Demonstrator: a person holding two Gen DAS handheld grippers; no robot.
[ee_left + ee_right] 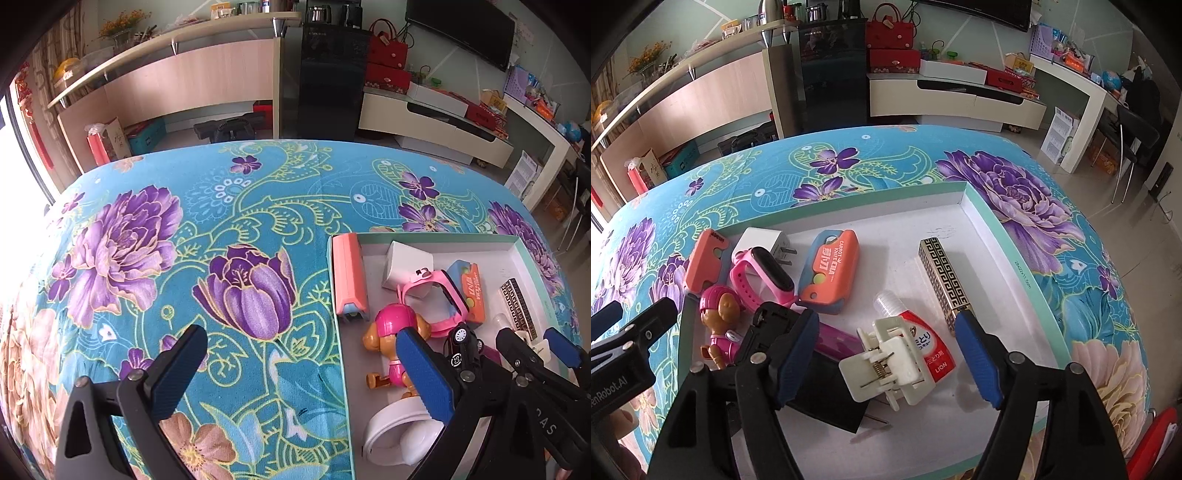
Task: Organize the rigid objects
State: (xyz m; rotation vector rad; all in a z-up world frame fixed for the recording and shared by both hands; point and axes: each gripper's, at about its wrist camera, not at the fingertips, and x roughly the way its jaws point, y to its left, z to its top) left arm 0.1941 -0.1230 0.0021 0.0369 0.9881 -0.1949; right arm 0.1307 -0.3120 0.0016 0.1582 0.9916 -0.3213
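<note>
Release step, by the look of it: both hand-held grippers, left and right, spread wide and empty above shallow white cardboard tray; cream plastic spring clip lying loose between right pads. Next, probably, seeking another stray item.

A teal floral cloth-covered table is carrying my shallow white cardboard tray with mint-green rim.

"CARROT KNIFE" on orange toy knife; "LION" on tube.
</note>
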